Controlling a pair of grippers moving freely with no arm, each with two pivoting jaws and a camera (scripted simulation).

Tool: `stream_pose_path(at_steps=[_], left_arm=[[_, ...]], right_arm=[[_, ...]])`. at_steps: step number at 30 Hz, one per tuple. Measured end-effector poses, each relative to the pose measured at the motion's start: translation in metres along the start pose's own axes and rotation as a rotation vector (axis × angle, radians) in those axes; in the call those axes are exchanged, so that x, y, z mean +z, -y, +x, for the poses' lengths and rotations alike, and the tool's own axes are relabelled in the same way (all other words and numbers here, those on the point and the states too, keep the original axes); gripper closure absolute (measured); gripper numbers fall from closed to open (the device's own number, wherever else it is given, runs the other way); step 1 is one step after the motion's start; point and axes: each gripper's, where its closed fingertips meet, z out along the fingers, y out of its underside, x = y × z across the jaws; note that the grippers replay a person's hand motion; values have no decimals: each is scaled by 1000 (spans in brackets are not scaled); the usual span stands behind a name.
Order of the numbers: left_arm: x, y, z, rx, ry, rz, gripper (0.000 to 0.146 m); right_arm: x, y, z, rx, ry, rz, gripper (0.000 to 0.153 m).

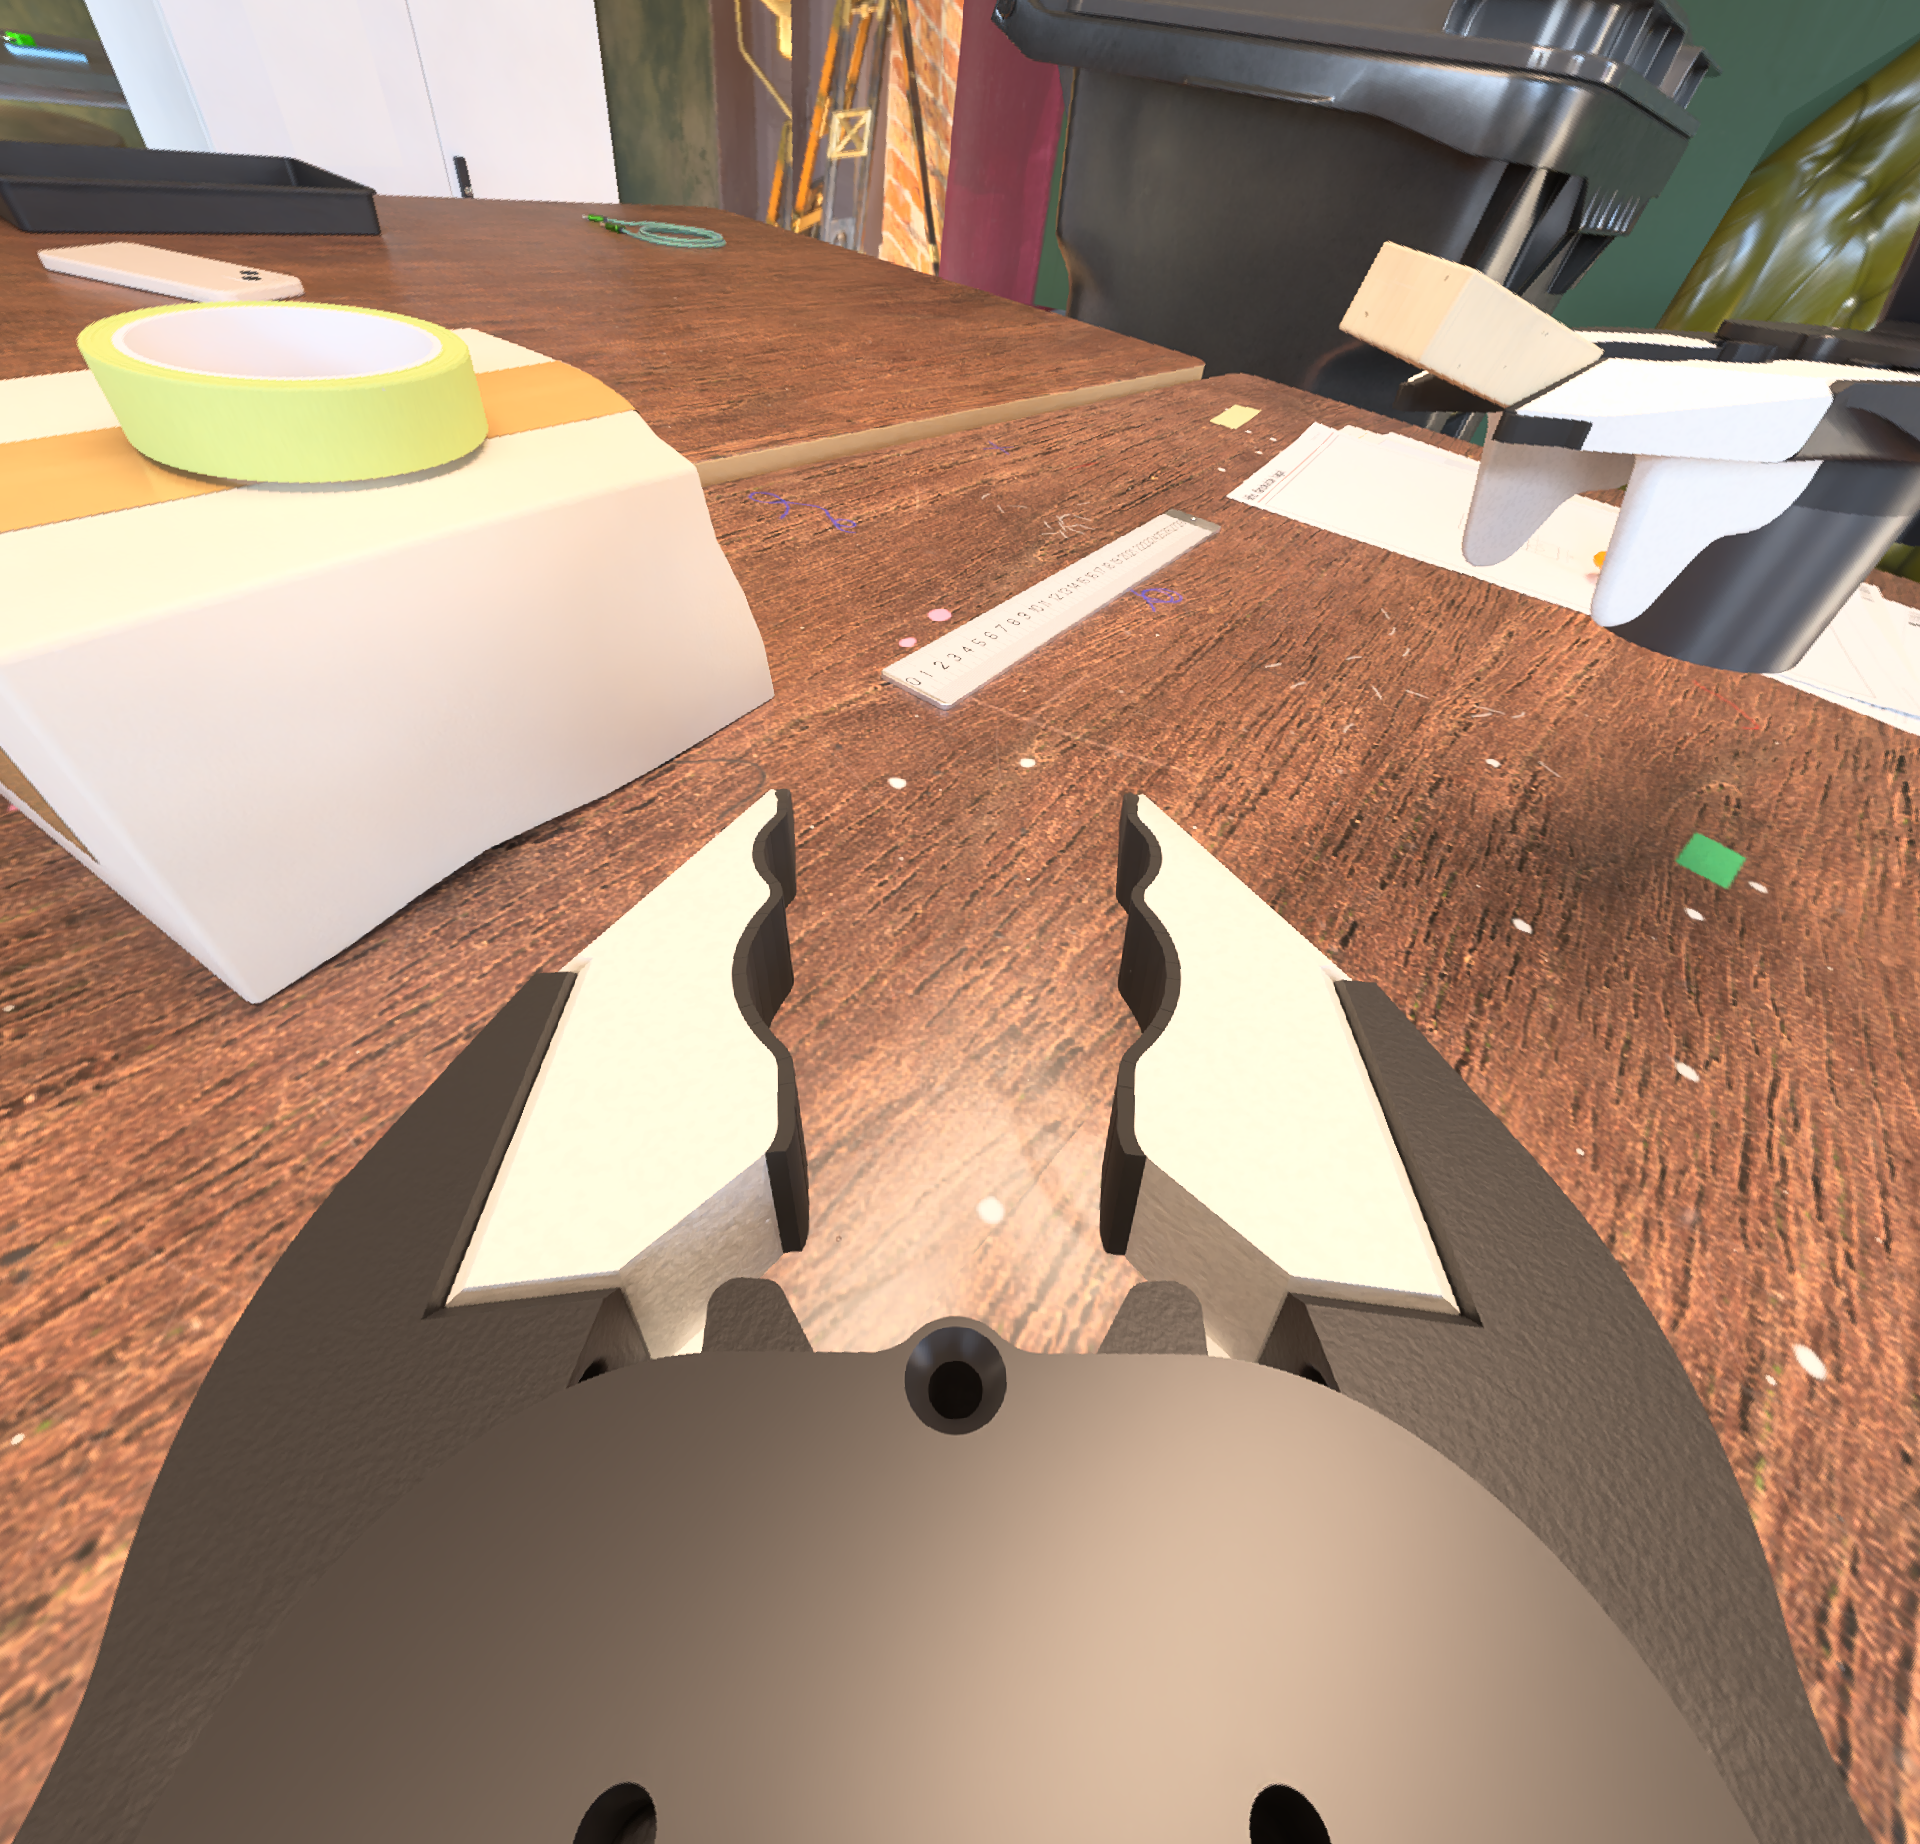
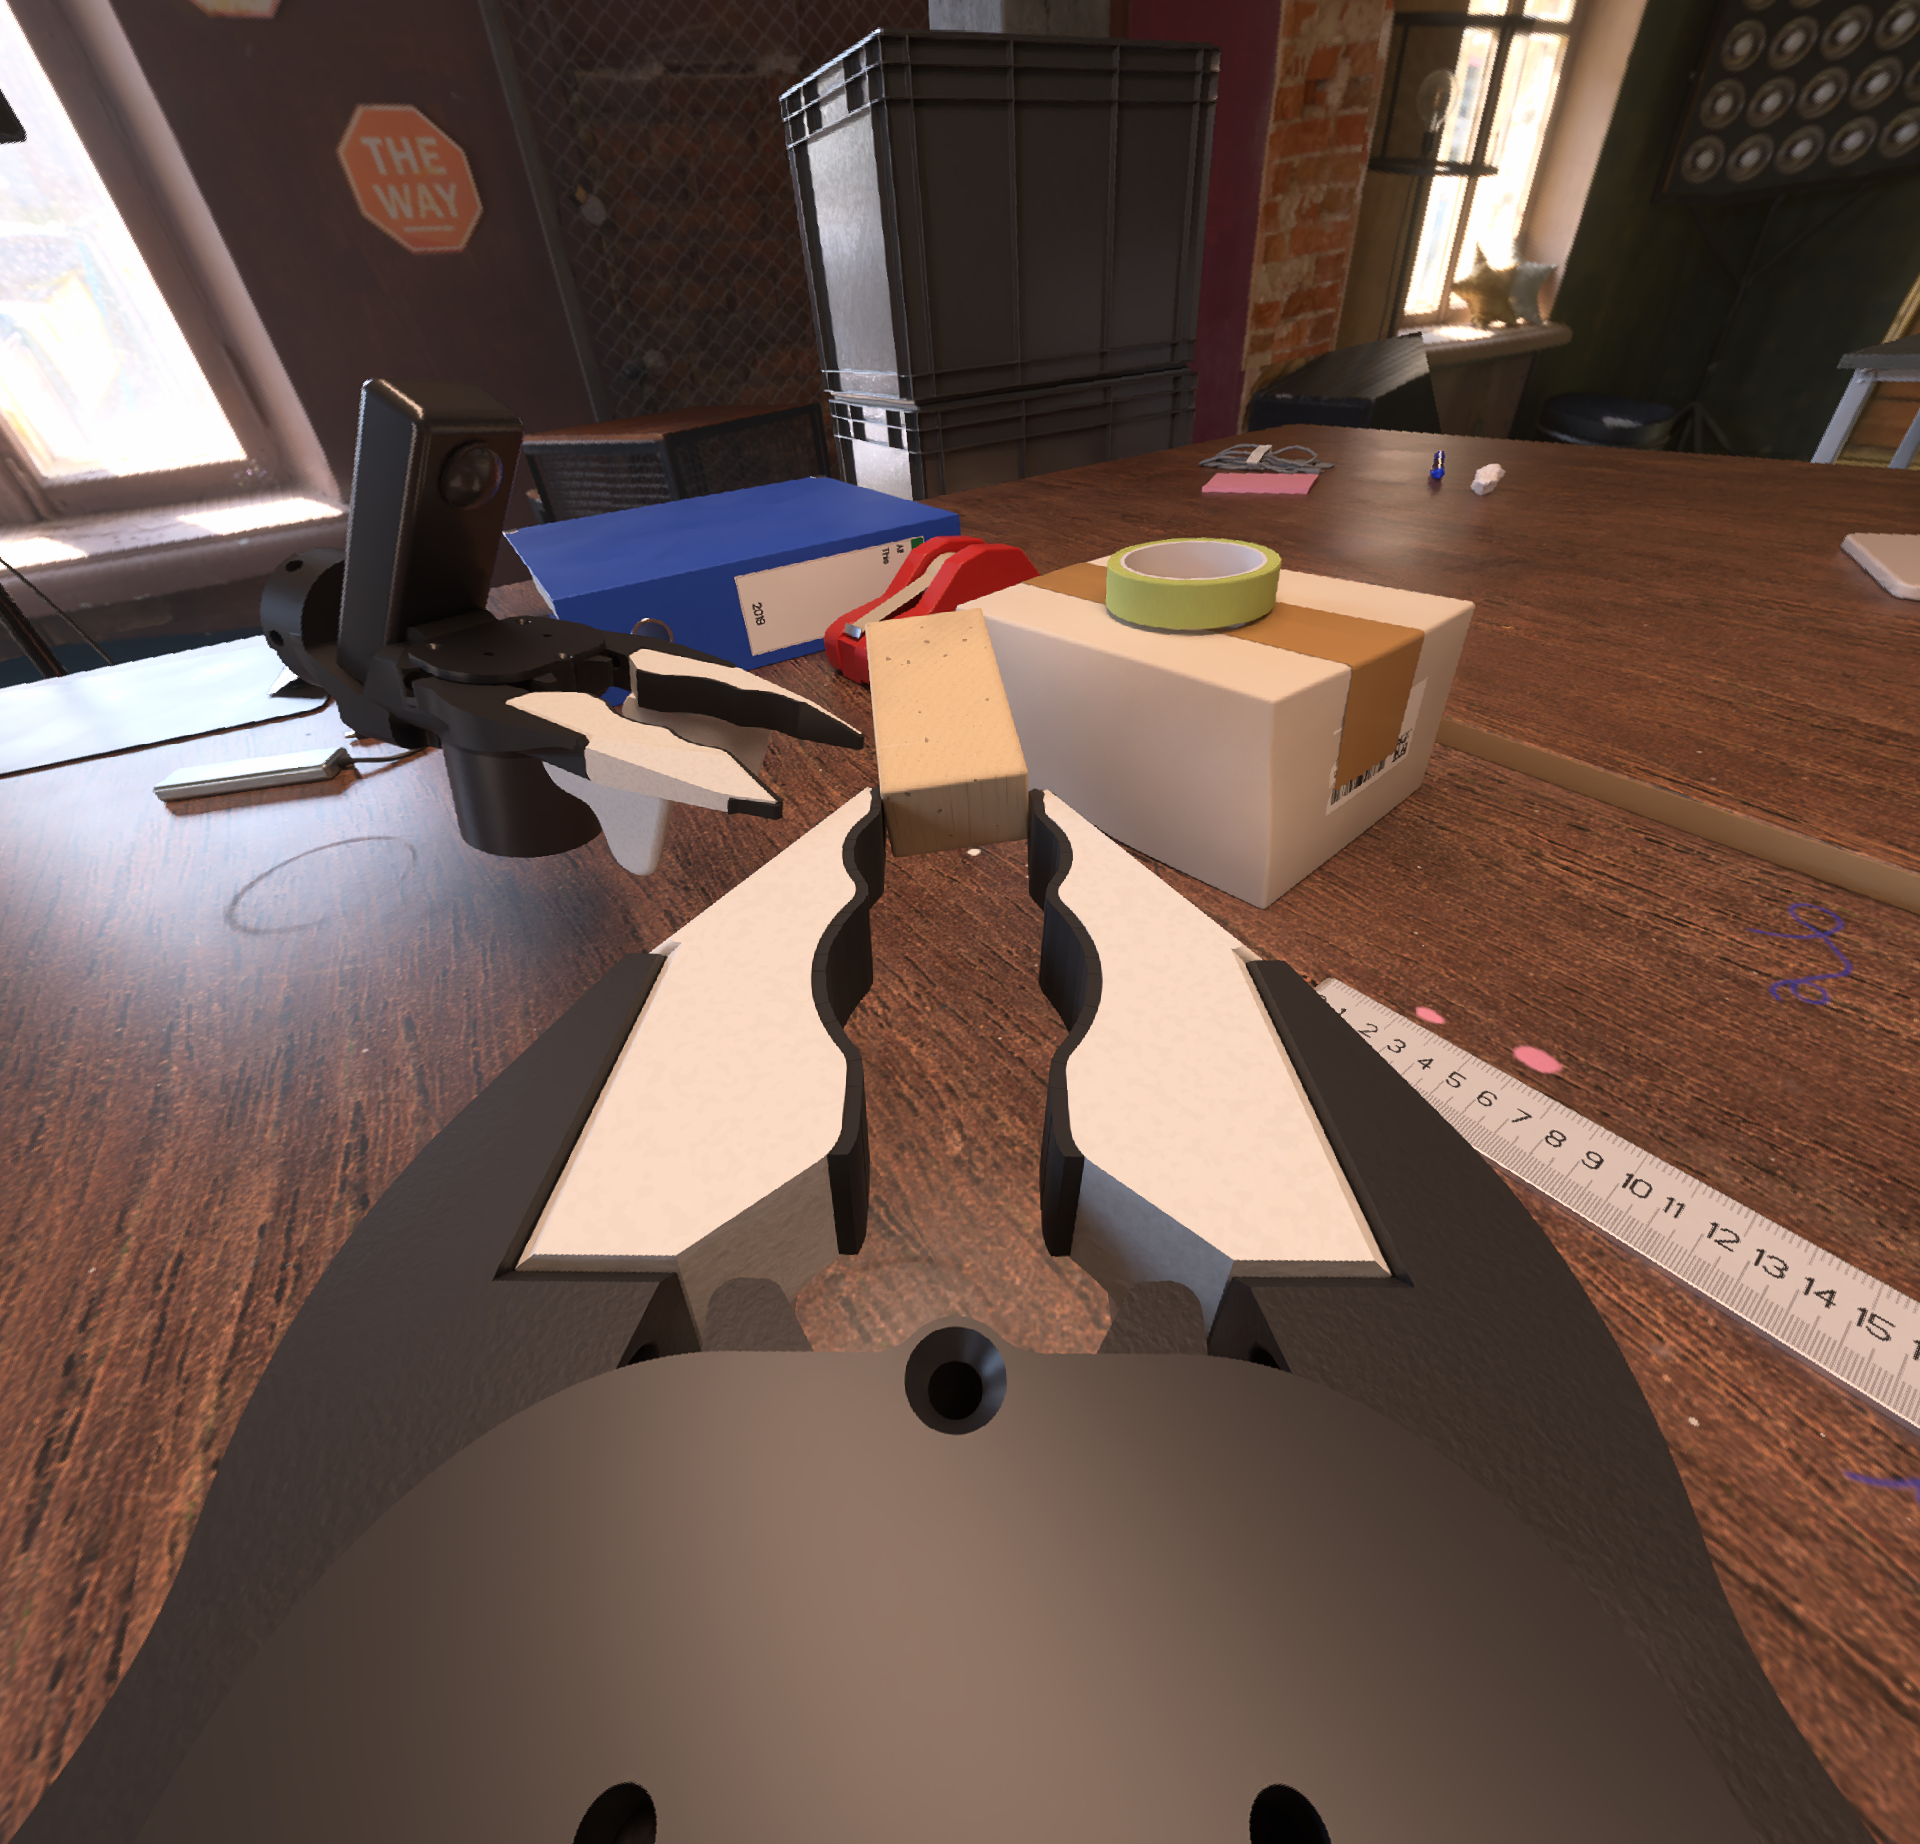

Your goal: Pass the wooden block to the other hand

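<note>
The wooden block (image 2: 940, 729) is a pale oblong held at its near end between the tips of my right gripper (image 2: 954, 823), lifted above the brown table. In the left wrist view the block (image 1: 1460, 334) shows at the upper right, sticking out of the right gripper (image 1: 1496, 397). My left gripper (image 1: 956, 838) is open and empty, low over the table. In the right wrist view the left gripper (image 2: 805, 766) sits just left of the block, its open fingers pointing toward it without touching.
A white taped box (image 1: 343, 641) with a yellow-green tape roll (image 1: 286, 386) stands left of my left gripper. A ruler (image 1: 1049, 605), papers (image 1: 1371, 490), a blue binder (image 2: 727, 563) and a red tape dispenser (image 2: 925, 589) lie on the table. A dark bin (image 1: 1330, 163) stands beyond the edge.
</note>
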Motion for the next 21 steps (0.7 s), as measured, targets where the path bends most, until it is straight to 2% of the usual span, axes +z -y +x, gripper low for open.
stream_pose_path(at_steps=[21], left_arm=[[1, -2, 1, 10, -2, -6, 85]], right_arm=[[0, 0, -1, -3, -1, 1, 126]])
